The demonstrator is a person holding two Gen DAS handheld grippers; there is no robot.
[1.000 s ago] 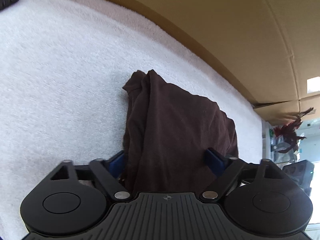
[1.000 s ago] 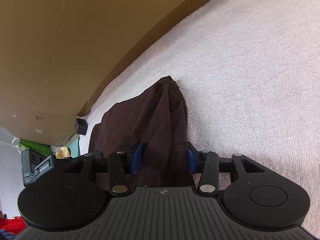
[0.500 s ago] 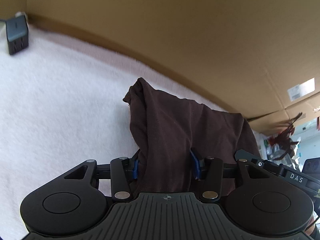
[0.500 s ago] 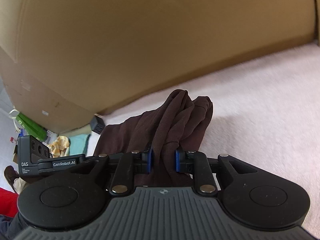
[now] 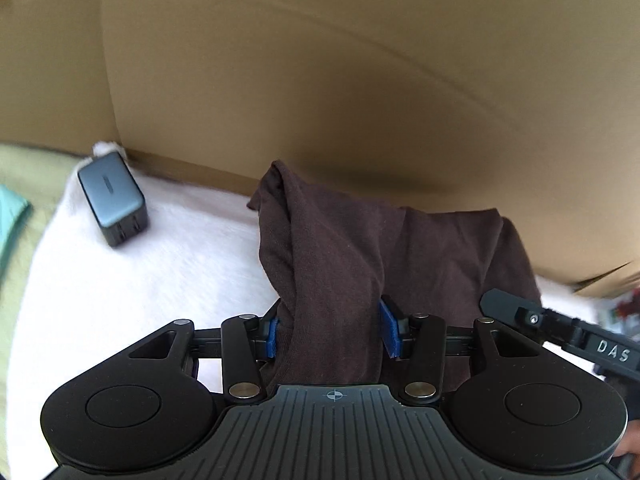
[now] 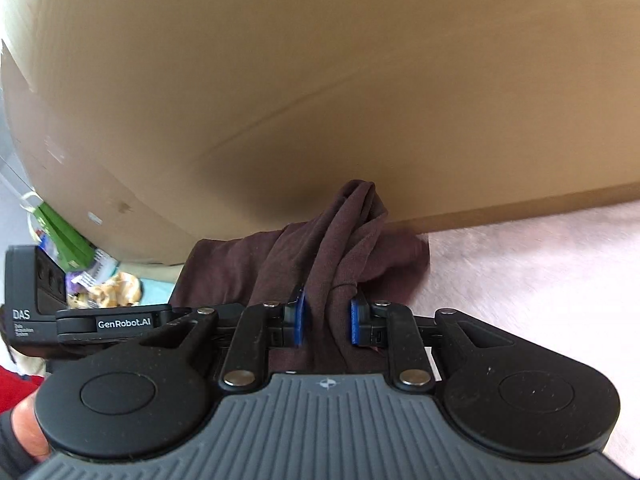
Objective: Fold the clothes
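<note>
Both pairs of our blue-padded fingers are clamped on one dark brown garment: the left gripper pinches a thick bunched fold, the right gripper a narrower gathered one. We hold the garment between the two grippers, raised over the white fleecy surface, with its peaks reaching up in front of the cardboard wall. That wall stands close behind the cloth and blocks the far side in both views. One grey charger block lies on the fleece near the wall, well to the left of the garment. In the right wrist view we see a green bag and crumpled wrappers off to the left, and a fingertip of our own hand at the lower left edge.
</note>
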